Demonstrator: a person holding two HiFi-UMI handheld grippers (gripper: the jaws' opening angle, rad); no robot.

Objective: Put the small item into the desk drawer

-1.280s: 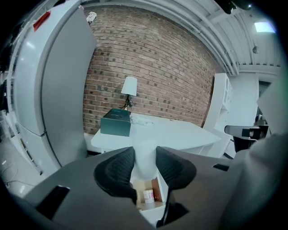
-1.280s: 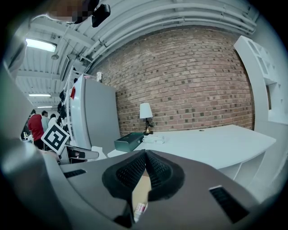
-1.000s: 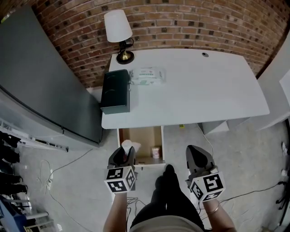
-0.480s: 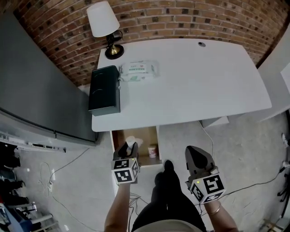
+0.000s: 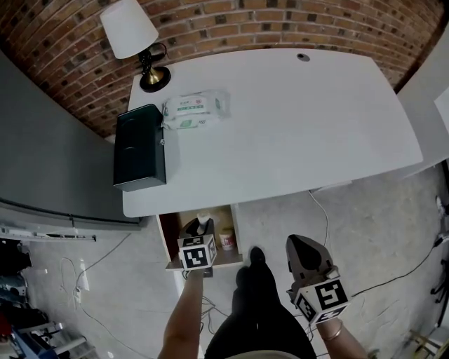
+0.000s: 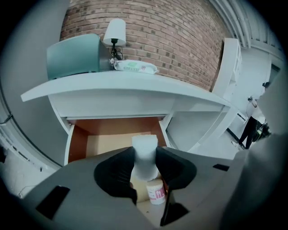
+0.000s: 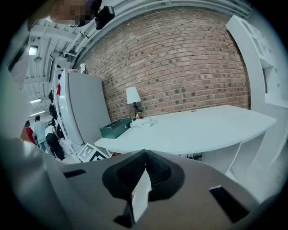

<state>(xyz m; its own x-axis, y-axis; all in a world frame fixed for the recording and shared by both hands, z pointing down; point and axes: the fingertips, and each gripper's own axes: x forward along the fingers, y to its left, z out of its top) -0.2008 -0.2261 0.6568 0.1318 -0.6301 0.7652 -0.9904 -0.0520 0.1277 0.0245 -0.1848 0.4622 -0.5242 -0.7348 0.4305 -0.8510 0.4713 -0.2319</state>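
Small item (image 6: 145, 143), a white tube-shaped piece, sits upright between the jaws of the left gripper (image 6: 145, 158). The pads press on it from both sides, so the jaws stand fairly wide around it. In the head view the left gripper (image 5: 199, 226) hangs over the front of the open drawer (image 5: 163, 240), and the small item (image 5: 203, 219) pokes out past the jaw tips. Left gripper view: the item is above the drawer (image 6: 77, 143), not touching its light brown bottom. The drawer has reddish-brown side walls & is pulled out from under the desk (image 5: 295, 119), at its left end.

A little jar (image 5: 226, 240) w/ pink print stands in the drawer's front right corner. In the left gripper view the jar (image 6: 156, 193) shows just below the held item.

Right gripper (image 5: 296, 242) is off to the right of the drawer, over the floor, well apart from it. Its jaws are pressed together; right gripper view shows a thin white slip (image 7: 141, 195) pinched in the seam of the right gripper (image 7: 144, 155).

On the desk, left end: a lamp (image 5: 130, 31) at the back corner, a dark green box (image 5: 139, 147) along the edge, a wipes pack (image 5: 193, 110) just beside the box. A brick wall (image 5: 280, 21) runs behind the desk.
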